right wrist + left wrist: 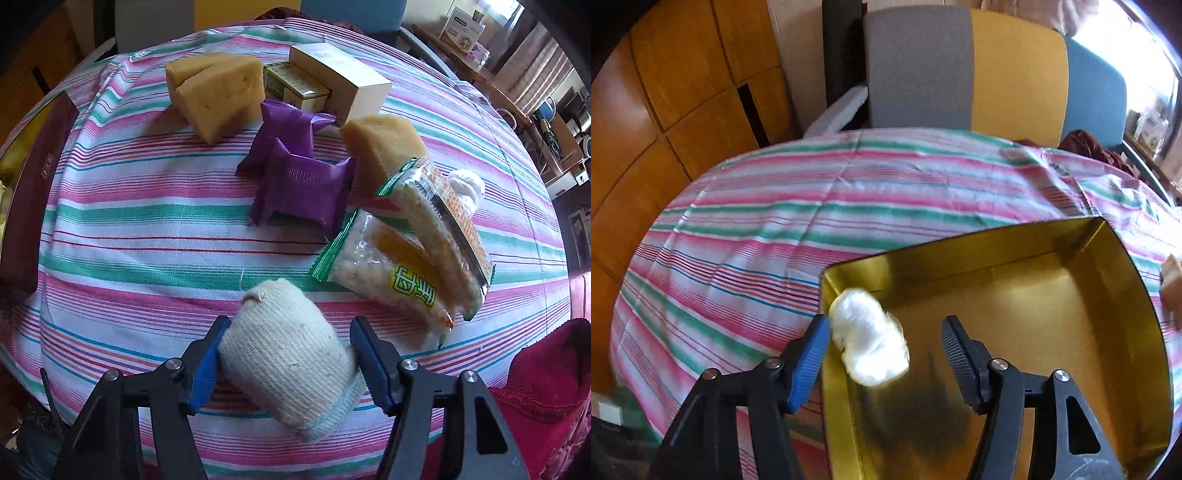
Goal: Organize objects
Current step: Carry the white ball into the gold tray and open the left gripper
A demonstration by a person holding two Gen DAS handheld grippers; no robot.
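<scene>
Left gripper (882, 354) is hanging over the near corner of a gold tin box (997, 254), jaws spread wide. A white wrapped bundle (870, 338), motion-blurred, is sitting in the gap, touching the blue left pad; the black right finger is standing clear of it. Whether the bundle is resting on the tin floor or in the air, cannot tell. The tin is sitting on a striped tablecloth (746, 229).

Right gripper (290, 363) is bracketing a cream knitted roll (291, 358) with a pale green band at its near end. Both blue pads are pressing its sides; the jaws are clamping it.

Beyond, on the cloth: two purple snack packets (295, 162) overlapping, two clear rice-cracker packs (406, 258) leaning together, sponge wedges (218, 92), a green tin (295, 86) touching a white carton (340, 81). A maroon box (33, 184) is lying at the left edge.
</scene>
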